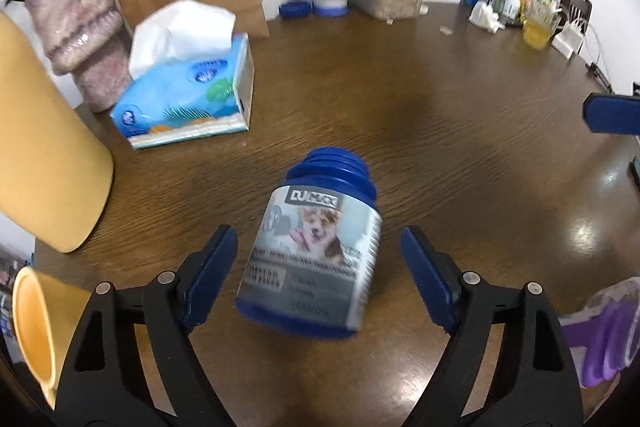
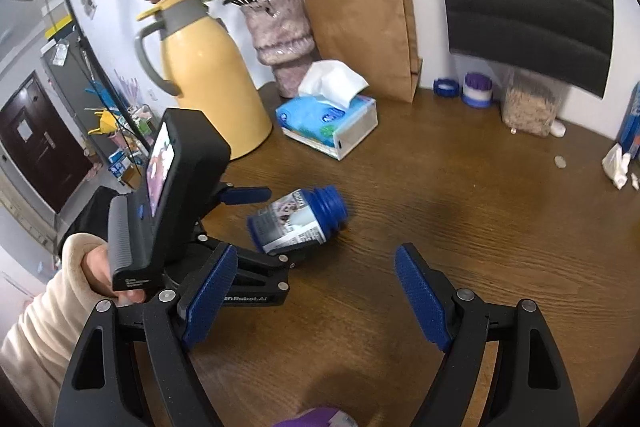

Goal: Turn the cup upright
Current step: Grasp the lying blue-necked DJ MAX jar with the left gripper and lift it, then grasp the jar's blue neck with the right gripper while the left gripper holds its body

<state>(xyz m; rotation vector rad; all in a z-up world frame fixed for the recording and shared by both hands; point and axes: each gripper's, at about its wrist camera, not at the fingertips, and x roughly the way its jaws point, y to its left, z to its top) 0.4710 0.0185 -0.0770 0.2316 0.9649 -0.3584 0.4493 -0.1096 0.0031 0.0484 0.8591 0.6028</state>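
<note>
Near the middle of the brown wooden table (image 2: pixel 460 195), the cup (image 1: pixel 316 251), really a blue jar with a dog-picture label and a threaded open neck, lies on its side. In the left wrist view its long axis runs nearly straight away from the camera, base toward the near edge and neck pointing far. It sits between the two blue pads of the left gripper (image 1: pixel 318 273), whose jaws are spread wide with clear space on both sides of the jar, touching nothing. The left hand is plainly the nearer one, already straddling the jar's body.

The right gripper (image 2: pixel 316 301) is also spread wide and holds nothing; from its view the jar lies to the far left, well apart.

I judge that closing across the label would allow a tip-up about the base.

Farther off to the left stand a tissue box (image 2: pixel 328 123), a yellow thermos jug (image 2: pixel 212 83), a pink vase (image 2: pixel 280 39) and a paper bag (image 2: pixel 360 27).
</note>
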